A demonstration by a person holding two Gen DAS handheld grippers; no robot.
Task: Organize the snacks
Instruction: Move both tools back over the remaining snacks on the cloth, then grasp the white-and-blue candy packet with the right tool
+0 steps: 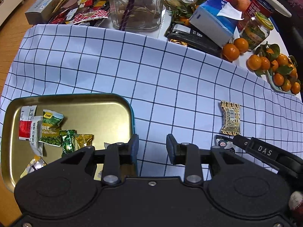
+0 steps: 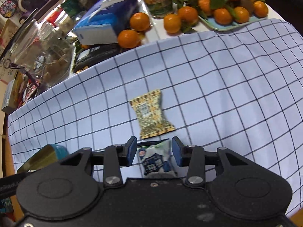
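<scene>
A gold tin tray (image 1: pixel 79 104) with a teal rim lies on the checked cloth at the left and holds several snack packets, among them a green garlic-flavour packet (image 1: pixel 51 128). My left gripper (image 1: pixel 152 145) is open and empty, just right of the tray. A tan patterned snack packet (image 1: pixel 230 120) lies on the cloth to the right; it also shows in the right wrist view (image 2: pixel 151 113). My right gripper (image 2: pixel 154 151) is open, with its jaws on either side of a dark blue and white snack packet (image 2: pixel 155 158) lying on the cloth. The right gripper's finger (image 1: pixel 251 146) shows in the left wrist view.
Beyond the checked cloth (image 1: pixel 151 66) the table is crowded: a large glass jar (image 1: pixel 136 5), a blue tissue box (image 1: pixel 215 19), a green-lidded jar (image 1: pixel 257 30), loose tangerines (image 1: pixel 234 48), a tray of tangerines (image 2: pixel 233 11), and a pile of wrappers (image 1: pixel 81 11).
</scene>
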